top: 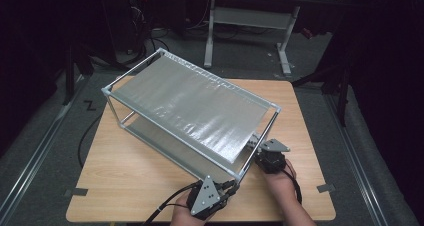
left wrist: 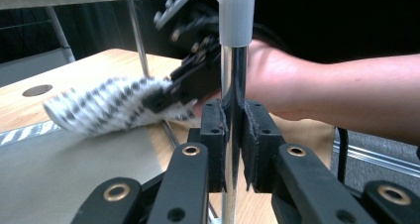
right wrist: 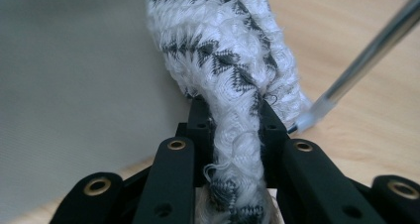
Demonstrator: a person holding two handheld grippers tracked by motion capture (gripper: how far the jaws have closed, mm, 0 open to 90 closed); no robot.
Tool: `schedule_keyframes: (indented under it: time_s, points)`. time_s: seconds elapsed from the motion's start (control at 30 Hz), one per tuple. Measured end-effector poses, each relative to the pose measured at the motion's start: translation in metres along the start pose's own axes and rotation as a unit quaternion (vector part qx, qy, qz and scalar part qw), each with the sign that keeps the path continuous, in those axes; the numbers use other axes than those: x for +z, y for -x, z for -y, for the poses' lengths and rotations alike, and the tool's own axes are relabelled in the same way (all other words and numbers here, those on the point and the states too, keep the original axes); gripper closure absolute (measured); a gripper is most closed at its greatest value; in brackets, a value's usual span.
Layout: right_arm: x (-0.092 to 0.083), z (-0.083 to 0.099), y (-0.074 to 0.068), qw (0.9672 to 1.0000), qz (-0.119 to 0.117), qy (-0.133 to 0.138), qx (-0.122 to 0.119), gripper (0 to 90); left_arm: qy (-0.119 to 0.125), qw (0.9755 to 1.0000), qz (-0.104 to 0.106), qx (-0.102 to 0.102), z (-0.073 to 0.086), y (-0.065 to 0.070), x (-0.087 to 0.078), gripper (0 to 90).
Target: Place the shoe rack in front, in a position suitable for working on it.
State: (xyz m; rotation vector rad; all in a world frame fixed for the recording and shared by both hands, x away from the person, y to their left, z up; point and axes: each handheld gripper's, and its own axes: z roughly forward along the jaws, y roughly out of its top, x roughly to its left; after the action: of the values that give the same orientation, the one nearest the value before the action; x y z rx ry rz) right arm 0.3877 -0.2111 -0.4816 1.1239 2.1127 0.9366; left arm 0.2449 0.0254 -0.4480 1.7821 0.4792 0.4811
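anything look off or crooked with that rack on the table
Yes: the two-shelf rack sits skewed, its edges diagonal to the table edges. The left gripper clamps its near corner post, while the right gripper holds a black-and-white knitted cloth over the lower shelf.

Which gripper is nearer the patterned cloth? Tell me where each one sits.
Right. The right gripper is shut on the patterned cloth, carrying it over the rack's lower shelf. The left gripper is clamped on the rack's corner post, apart from the cloth.
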Motion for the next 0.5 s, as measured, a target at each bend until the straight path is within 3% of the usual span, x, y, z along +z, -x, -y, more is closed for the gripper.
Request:
schedule_keyframes:
  time_s: [0.1,0.33,0.5]
  points:
    - [0.008,0.006,-0.001,0.9997,-0.003,-0.026,0.006,74.9,-0.001,1.0000,-0.006,0.006,0.002,-0.001,-0.009,80.4]
    - [0.000,0.015,-0.006,0.9996,-0.009,-0.025,-0.004,74.9,-0.008,0.9996,-0.024,0.008,0.006,-0.006,-0.028,80.1]
    - [-0.005,0.017,-0.009,0.9995,-0.007,-0.031,-0.009,74.9,-0.009,0.9994,-0.033,0.003,0.007,-0.007,-0.033,80.1]
